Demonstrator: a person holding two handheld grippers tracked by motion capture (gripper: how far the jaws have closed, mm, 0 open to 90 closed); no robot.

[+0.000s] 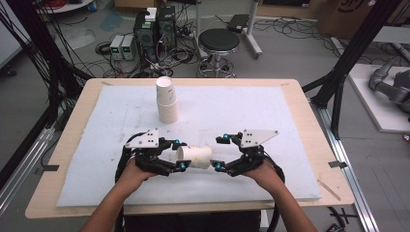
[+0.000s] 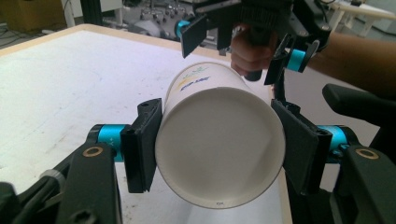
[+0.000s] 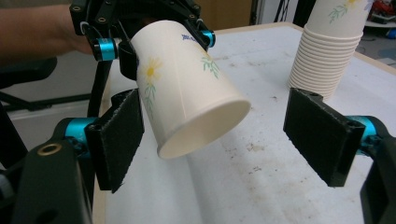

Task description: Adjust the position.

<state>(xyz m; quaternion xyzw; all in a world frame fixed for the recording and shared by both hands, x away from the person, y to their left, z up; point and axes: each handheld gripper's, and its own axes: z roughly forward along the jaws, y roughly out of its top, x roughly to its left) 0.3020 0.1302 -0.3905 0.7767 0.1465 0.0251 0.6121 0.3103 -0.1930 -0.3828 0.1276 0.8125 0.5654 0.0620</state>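
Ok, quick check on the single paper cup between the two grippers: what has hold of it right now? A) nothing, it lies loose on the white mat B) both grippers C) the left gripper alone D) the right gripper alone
C: the left gripper has both pads pressed against the sides of the paper cup, while the right gripper has its jaws standing wide apart beside the cup's open mouth without touching it.

1 loose paper cup [image 1: 195, 157], 1 stack of cups [image 1: 167, 100], 2 grippers, 1 table [image 1: 309, 125], 1 stool [image 1: 219, 41]
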